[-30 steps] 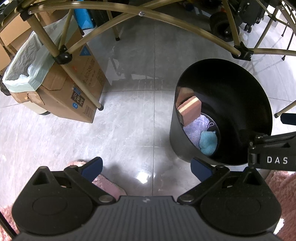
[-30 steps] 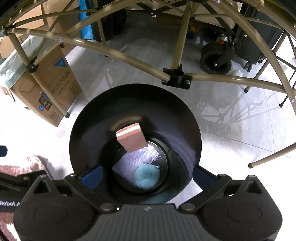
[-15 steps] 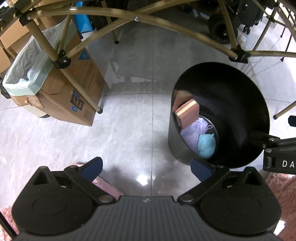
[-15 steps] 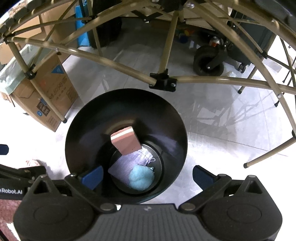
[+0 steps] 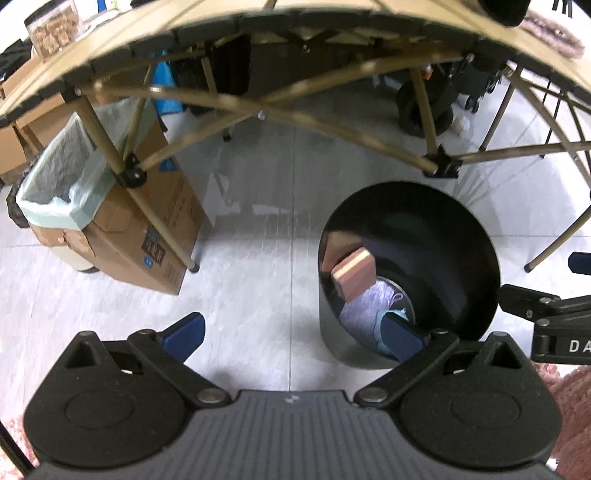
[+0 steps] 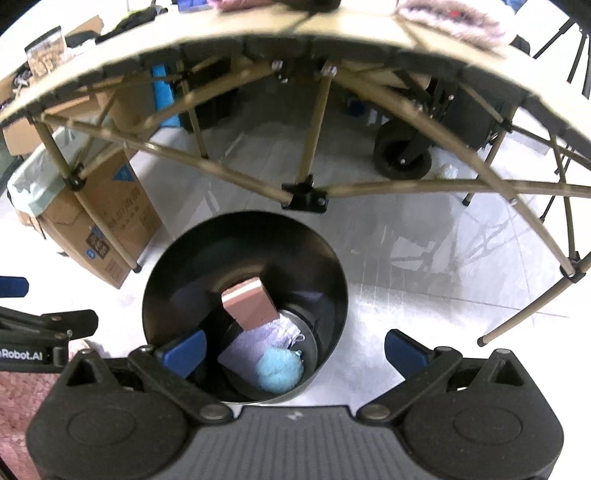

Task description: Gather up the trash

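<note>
Left wrist floor: we see pale glossy tiles (image 5: 258, 258) under a folding table (image 5: 258, 22); pink rug (image 5: 569, 387) at right
Cardboard box (image 5: 147, 229): at left, beside a bag-lined box (image 5: 55, 177)
Black bin (image 5: 461, 236): right of centre; holds a pink sponge (image 5: 354, 273), lilac cloth (image 5: 360, 317), blue fluff (image 6: 277, 369)
Left gripper (image 5: 291, 334): we hold it spread, empty
Right gripper (image 6: 293, 347): spread, empty, above the bin

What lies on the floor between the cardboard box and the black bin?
Only bare grey floor tile lies between the cardboard box and the black bin, seen in the left wrist view.
</note>
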{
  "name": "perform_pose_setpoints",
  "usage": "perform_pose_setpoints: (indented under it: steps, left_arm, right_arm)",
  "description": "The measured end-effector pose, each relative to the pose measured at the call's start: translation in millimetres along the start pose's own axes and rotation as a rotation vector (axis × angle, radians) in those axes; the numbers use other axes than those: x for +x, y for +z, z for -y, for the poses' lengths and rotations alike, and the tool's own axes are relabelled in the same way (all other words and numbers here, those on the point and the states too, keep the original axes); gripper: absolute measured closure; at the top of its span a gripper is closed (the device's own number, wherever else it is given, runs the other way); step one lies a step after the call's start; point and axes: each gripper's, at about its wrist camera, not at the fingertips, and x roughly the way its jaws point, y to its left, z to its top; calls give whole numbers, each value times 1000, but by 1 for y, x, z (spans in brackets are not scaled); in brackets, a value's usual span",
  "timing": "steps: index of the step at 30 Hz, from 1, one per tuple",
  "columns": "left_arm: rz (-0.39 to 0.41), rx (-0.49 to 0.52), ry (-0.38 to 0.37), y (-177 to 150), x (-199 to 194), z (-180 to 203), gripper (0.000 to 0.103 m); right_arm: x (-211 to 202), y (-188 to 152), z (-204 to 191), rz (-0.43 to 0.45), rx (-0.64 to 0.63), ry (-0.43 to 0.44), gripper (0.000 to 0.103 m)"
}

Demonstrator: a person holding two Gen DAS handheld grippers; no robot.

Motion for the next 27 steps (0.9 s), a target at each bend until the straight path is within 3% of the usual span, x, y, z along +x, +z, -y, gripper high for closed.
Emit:
perform_pose_setpoints:
  steps: [27]
  left_arm:
    - [361,-5,-72,27,-121,11,0]
  right_arm:
    - [-131,18,7,388,-5,-2,0]
